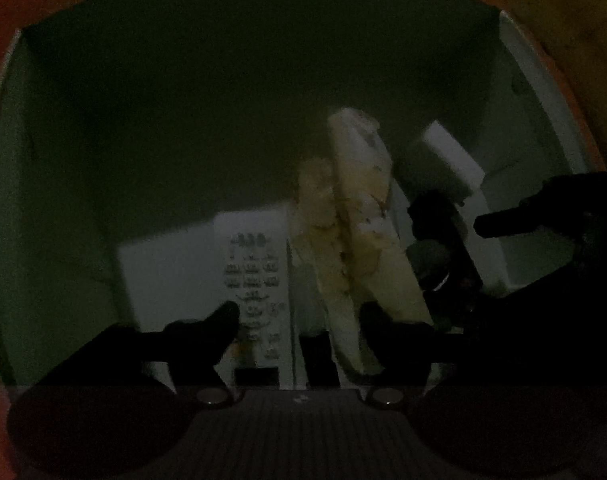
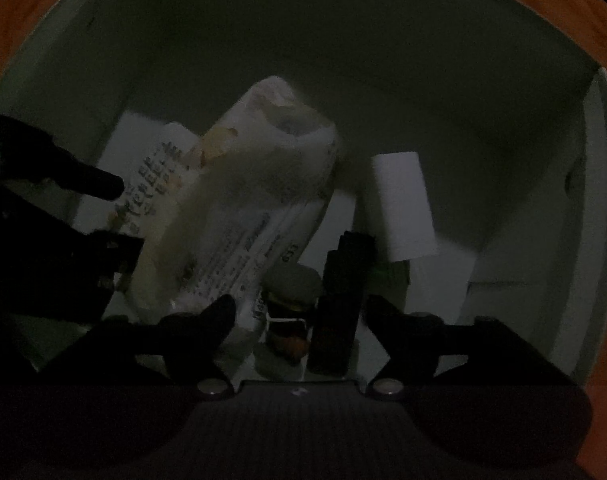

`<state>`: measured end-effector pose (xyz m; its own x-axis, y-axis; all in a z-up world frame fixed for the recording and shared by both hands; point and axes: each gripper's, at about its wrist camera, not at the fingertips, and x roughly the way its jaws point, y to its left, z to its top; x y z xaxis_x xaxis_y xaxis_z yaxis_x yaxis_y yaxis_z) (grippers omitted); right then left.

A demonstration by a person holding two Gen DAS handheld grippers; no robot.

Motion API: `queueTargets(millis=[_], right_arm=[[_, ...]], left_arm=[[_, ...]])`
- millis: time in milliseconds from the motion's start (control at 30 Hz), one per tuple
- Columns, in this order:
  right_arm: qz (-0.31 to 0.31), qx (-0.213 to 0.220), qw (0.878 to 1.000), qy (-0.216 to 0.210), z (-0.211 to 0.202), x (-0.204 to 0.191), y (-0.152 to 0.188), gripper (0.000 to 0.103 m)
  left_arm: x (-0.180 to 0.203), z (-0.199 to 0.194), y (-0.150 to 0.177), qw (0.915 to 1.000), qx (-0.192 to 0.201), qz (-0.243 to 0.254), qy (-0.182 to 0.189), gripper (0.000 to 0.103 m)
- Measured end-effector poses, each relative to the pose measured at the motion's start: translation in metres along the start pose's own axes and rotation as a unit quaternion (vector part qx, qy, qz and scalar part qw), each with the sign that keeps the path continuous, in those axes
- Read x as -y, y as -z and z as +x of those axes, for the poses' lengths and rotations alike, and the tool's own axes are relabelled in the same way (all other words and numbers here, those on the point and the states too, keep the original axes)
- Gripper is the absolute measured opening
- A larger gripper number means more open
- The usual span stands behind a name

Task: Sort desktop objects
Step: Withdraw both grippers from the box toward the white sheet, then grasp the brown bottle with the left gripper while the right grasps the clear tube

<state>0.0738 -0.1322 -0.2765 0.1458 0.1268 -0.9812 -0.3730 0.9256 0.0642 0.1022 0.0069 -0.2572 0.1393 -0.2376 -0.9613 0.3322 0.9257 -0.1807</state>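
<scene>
Both grippers reach down into a dim white storage box (image 1: 543, 92). My left gripper (image 1: 299, 316) is open above a white remote control (image 1: 255, 276) and a cream, stained packet (image 1: 363, 216) that leans across the gap near the right finger. In the right wrist view my right gripper (image 2: 301, 312) is open over a small lidded jar (image 2: 291, 284) and a black rectangular stick (image 2: 343, 292). A printed white packet (image 2: 263, 184) and a white cylinder (image 2: 403, 204) lie beyond them. Each gripper's dark finger shows in the other's view, the right gripper (image 1: 503, 224) and the left gripper (image 2: 99, 184).
The box walls (image 2: 599, 160) rise on all sides and its far half shows bare floor. An orange-brown tabletop (image 2: 23, 8) surrounds the box. A white block (image 1: 443, 152) lies by the right wall. The light is very dim, so small details are unclear.
</scene>
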Motion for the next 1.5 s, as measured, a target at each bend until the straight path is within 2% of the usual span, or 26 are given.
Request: queueTargets(millis=[67, 133, 300, 533, 733, 933, 1100, 1233, 1333, 1400, 1467, 1500], right_arm=[[0.007, 0.005, 1.0, -0.002, -0.004, 0.003, 0.001, 0.08], [0.019, 0.011, 1.0, -0.011, -0.012, 0.008, 0.001, 0.08], [0.05, 0.054, 0.997, -0.023, -0.042, 0.019, -0.013, 0.08], [0.1, 0.118, 0.987, -0.044, -0.093, 0.051, -0.047, 0.08], [0.121, 0.179, 0.976, -0.03, -0.13, 0.08, -0.084, 0.087], [0.138, 0.204, 0.969, -0.012, -0.143, 0.103, -0.122, 0.087], [0.147, 0.196, 0.969, -0.024, -0.128, 0.108, -0.14, 0.086], [0.164, 0.196, 0.966, -0.031, -0.118, 0.12, -0.157, 0.087], [0.24, 0.167, 0.954, -0.064, -0.092, 0.14, -0.169, 0.089], [0.309, 0.144, 0.935, -0.1, -0.073, 0.157, -0.177, 0.092], [0.363, 0.131, 0.916, -0.113, -0.056, 0.169, -0.187, 0.095], [0.375, 0.125, 0.912, -0.112, -0.048, 0.172, -0.194, 0.096]], left_arm=[[0.0, -0.007, 0.0, 0.9998, 0.018, 0.005, -0.01, 0.076], [0.001, -0.017, -0.002, 0.9995, 0.028, 0.008, -0.01, 0.076], [-0.001, -0.046, -0.012, 0.9986, 0.051, -0.007, 0.012, 0.08], [-0.002, -0.085, -0.041, 0.9948, 0.093, -0.024, 0.034, 0.08], [-0.006, -0.106, -0.08, 0.9903, 0.135, -0.031, 0.016, 0.081], [-0.025, -0.109, -0.118, 0.9845, 0.168, -0.048, -0.013, 0.081], [-0.036, -0.094, -0.144, 0.9845, 0.164, -0.059, -0.019, 0.081], [-0.053, -0.072, -0.162, 0.9817, 0.155, -0.107, -0.031, 0.081], [-0.065, -0.055, -0.174, 0.978, 0.147, -0.142, -0.041, 0.081], [-0.073, -0.044, -0.183, 0.9747, 0.142, -0.166, -0.047, 0.081], [-0.081, -0.033, -0.191, 0.9709, 0.137, -0.189, -0.053, 0.081], [-0.085, -0.028, -0.196, 0.9687, 0.134, -0.201, -0.056, 0.081]])
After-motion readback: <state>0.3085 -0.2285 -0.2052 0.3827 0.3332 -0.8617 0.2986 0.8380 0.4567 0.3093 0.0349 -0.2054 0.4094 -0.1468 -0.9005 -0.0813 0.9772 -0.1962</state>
